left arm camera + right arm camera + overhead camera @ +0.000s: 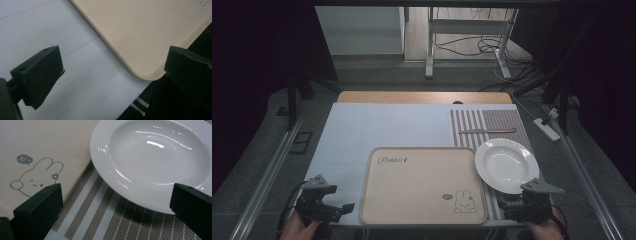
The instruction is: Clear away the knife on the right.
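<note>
Left gripper [343,209]: near edge of tabletop, fingers spread, nothing between them, just beside beige rectangular plastic tray [412,185]. Right gripper [512,204]: fingers spread, empty, near rim of round white ceramic plate [507,166] resting on brown-and-white striped woven placemat [499,122]. Beyond plate: metal table knife [487,131].

A lab or test room: beyond the counter [362,130] stand bare metal desk legs [430,45] with loose cables [482,46], a power strip [547,128] on grey floor beside it, dark curtains around.
</note>
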{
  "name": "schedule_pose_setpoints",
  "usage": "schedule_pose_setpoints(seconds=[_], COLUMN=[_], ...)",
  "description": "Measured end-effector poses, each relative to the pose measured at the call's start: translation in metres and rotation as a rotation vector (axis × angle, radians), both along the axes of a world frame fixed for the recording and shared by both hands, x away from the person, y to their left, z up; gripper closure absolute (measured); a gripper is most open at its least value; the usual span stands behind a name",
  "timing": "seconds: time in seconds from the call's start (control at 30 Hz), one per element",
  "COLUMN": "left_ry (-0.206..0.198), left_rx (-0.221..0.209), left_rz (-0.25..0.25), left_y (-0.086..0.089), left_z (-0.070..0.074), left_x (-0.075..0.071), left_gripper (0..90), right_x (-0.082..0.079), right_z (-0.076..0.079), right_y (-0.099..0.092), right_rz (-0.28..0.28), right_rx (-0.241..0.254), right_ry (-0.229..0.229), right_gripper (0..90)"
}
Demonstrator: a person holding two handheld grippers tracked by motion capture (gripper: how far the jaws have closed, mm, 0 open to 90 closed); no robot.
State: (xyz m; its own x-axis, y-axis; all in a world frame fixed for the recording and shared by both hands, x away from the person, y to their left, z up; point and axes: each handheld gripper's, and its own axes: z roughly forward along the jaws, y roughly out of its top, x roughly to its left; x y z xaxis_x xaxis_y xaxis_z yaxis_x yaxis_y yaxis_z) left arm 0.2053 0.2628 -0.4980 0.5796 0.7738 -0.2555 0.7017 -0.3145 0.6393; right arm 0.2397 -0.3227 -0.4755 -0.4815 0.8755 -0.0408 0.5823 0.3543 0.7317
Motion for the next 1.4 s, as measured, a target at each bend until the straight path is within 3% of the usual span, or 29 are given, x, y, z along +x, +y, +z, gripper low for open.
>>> schedule_pose_setpoints(seconds=[0.63,0.87,1.2,1.4], left_ry=[-0.003,-0.002,0.000,0.000], left_rx=[0.004,0.005,0.011,0.011], left_rz=[-0.002,-0.001,-0.002,-0.002], left_y=[0.000,0.000,-0.001,-0.001], left_z=[0.000,0.000,0.000,0.000], left_x=[0.000,0.000,0.000,0.000], left_gripper=[2.2,2.2,2.2,2.2], right_x=[0.002,0.003,0.011,0.017], right_z=[-0.001,-0.002,0.001,-0.001], right_y=[0.002,0.007,0.014,0.021], right_rz=[0.010,0.028,0.065,0.106], right_rx=[-0.016,-0.054,0.002,-0.011], right_ry=[0.021,0.038,0.001,0.009], right_gripper=[0.0,0.0,0.0,0.0])
